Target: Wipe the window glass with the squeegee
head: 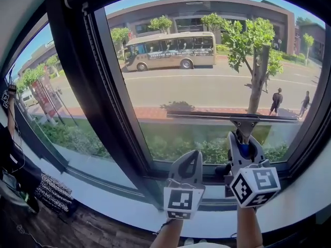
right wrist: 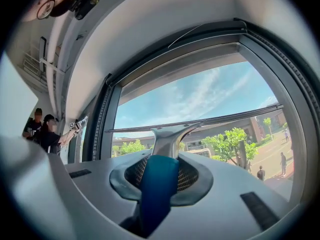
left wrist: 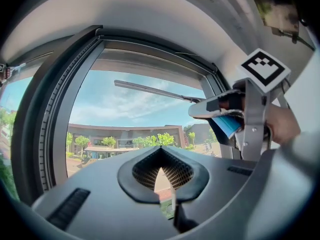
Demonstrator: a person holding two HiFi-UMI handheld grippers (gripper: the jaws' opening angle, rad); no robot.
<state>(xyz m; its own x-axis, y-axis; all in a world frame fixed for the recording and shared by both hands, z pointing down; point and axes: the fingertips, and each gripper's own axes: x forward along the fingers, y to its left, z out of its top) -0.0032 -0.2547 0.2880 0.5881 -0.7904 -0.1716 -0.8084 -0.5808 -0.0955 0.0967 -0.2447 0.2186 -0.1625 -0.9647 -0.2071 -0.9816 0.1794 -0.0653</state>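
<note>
**Fig.** The right gripper (head: pixel 242 141) clamps the squeegee (head: pixel 231 118) by its blue handle. The blade lies level on the glass (head: pixel 207 87), at 1 o'clock from the left gripper (head: pixel 190 159), whose jaws meet on nothing. The blade's right end nears the frame (head: pixel 310 133), and open glass extends toward 12 o'clock. Lettering on the bus (head: pixel 170 50) is probably too small to read.

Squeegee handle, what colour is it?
The squeegee handle is blue; the right gripper view shows it best.
</note>
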